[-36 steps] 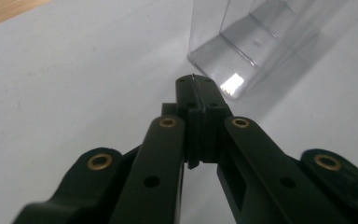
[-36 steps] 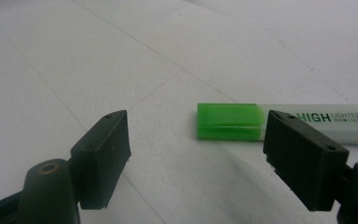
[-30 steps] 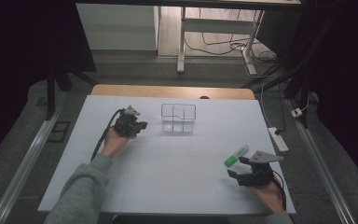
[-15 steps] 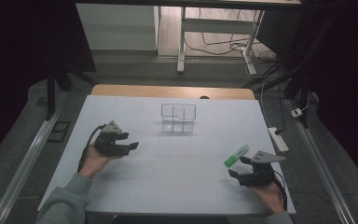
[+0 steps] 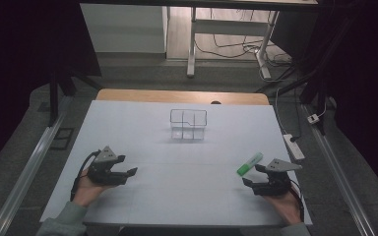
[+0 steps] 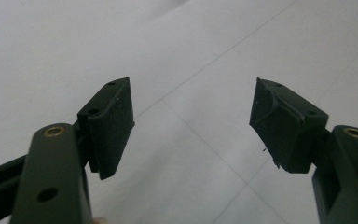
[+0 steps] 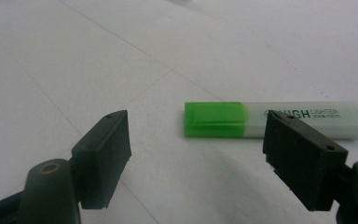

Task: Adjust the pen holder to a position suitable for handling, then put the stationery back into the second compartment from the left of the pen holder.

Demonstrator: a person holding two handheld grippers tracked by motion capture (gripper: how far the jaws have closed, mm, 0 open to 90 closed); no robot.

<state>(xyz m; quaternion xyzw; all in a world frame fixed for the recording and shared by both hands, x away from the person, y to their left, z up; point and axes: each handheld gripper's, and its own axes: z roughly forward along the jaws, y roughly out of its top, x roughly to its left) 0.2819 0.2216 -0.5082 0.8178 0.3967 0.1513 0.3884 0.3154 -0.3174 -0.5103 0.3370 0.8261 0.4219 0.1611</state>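
A green-capped highlighter [image 5: 249,163] lies flat on the white table at the right, and in the right gripper view the highlighter [image 7: 270,120] rests just beyond the jaw tips, untouched. My right gripper [image 5: 248,177] sits low on the table behind it, open and empty; its jaws [image 7: 193,154] stand wide. At the left front my left gripper [image 5: 127,167] rests near the table surface. Its jaws have just been opening and now stand wide with only bare table between them [image 6: 191,121]. A clear wire-frame organiser [image 5: 188,124] stands at the table's far middle.
The white table [image 5: 177,167] has a wooden strip along its far edge. A power strip [image 5: 293,146] lies by the table's right edge. Metal rails run along both sides, and desk legs and cables stand beyond.
My left gripper has pulled back from beside the organiser toward the front left of the table, and its jaws went from shut to wide. The right gripper and highlighter have stayed put.
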